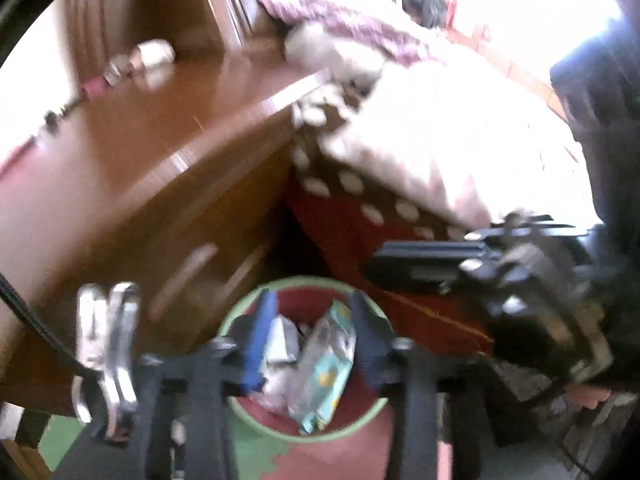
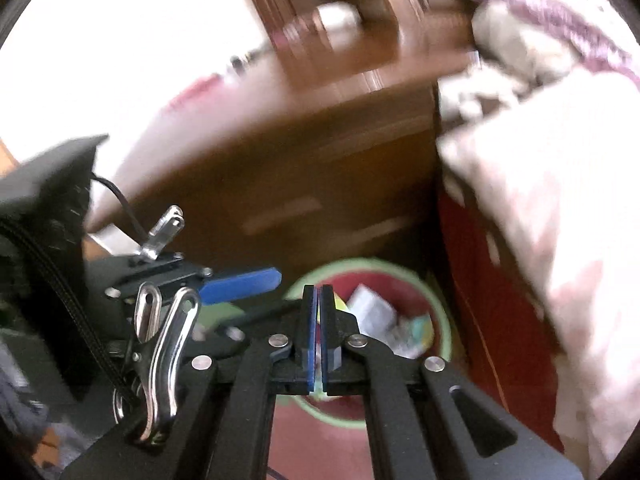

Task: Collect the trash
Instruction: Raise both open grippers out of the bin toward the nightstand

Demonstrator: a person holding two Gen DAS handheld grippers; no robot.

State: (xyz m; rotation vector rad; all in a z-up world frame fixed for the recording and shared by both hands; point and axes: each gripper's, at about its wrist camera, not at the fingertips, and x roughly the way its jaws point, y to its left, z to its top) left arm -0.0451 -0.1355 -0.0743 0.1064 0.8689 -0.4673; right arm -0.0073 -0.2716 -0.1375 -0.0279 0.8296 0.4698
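Observation:
A round bin [image 1: 304, 279] with a green rim and red inside stands on the floor, directly below both grippers. In it lie a teal printed wrapper [image 1: 328, 360] and a silvery wrapper [image 1: 282, 340]; the right wrist view shows the bin [image 2: 360, 266] with white paper [image 2: 372, 308] and the teal wrapper [image 2: 416, 332]. My left gripper [image 1: 314, 336] is open above the bin, and its blue pads touch nothing. My right gripper [image 2: 317, 296] is shut, with nothing seen between its pads. Each gripper appears in the other's view: the right gripper [image 1: 380, 266] and the left gripper [image 2: 280, 292].
A brown wooden cabinet [image 1: 168, 208] with drawer handles stands left of the bin, with small bottles [image 1: 154, 58] on top. A bed with a pale quilt [image 1: 460, 140] and a red side panel [image 1: 360, 232] is on the right. Green and red floor mats [image 1: 264, 452] lie below.

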